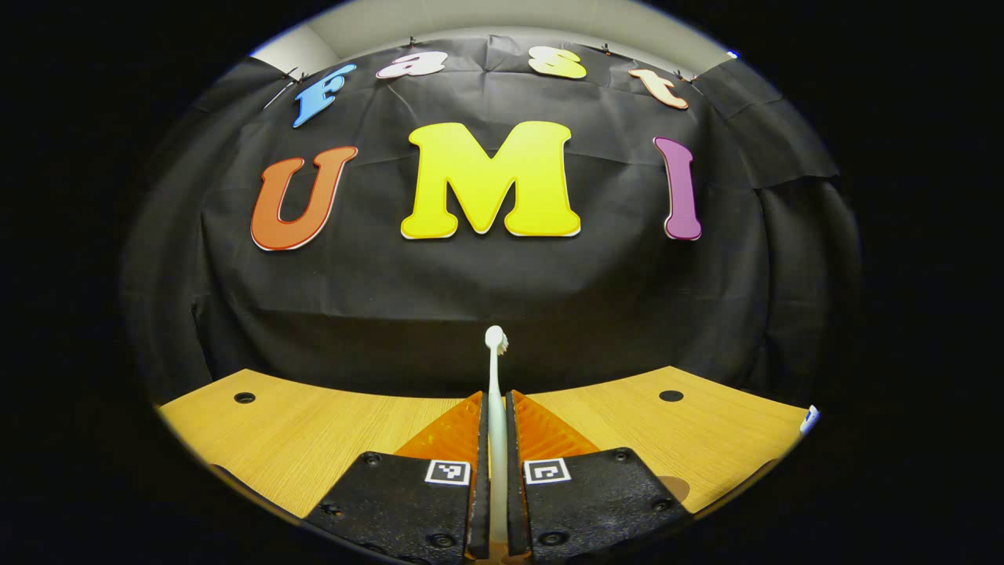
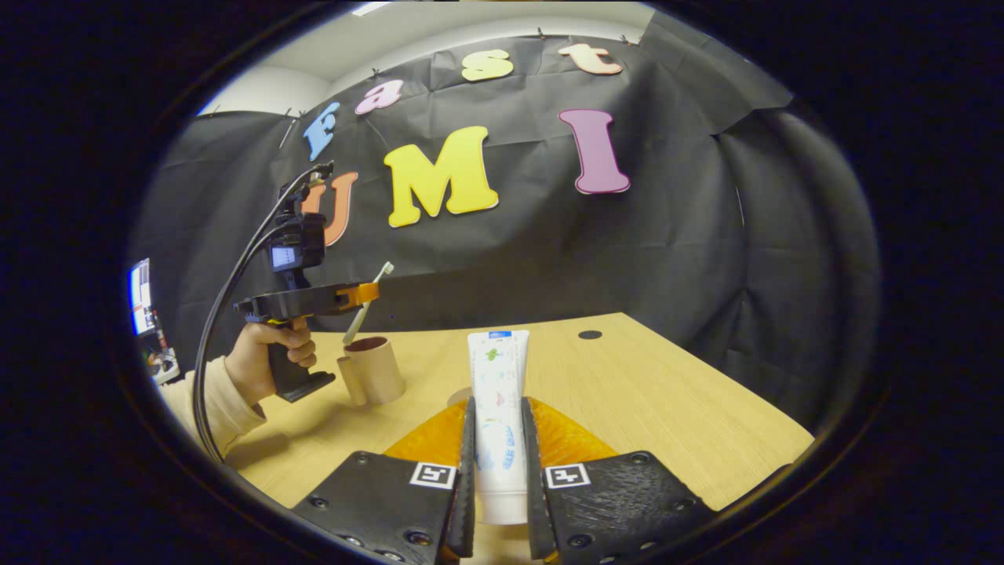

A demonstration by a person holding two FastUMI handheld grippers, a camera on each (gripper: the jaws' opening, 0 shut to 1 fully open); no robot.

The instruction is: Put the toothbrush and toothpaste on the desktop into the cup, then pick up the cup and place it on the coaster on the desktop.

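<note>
The toothbrush [image 1: 495,369] is clamped in the closed left claw [image 1: 496,424], its handle end hidden between the fingers. The toothpaste tube [image 2: 497,392] is gripped by the right claw [image 2: 496,439], and the cup [image 2: 375,369] is seen ahead-left of it on the worktop [image 2: 667,408].

In the left gripper view the lower handle of the toothbrush [image 1: 495,392] is sunk between the closed jaws, its end hidden. A small white-and-blue object [image 1: 809,419] at the far right of the tabletop [image 1: 314,431] is cut by the picture's edge and cannot be identified.

In the right gripper view the base of the toothpaste [image 2: 497,392] is lost between the jaws. The toothbrush's lower end sits behind the rim of the cup [image 2: 375,369]; whether it is inside cannot be told. The person's sleeve [image 2: 208,408] runs out of frame.
</note>
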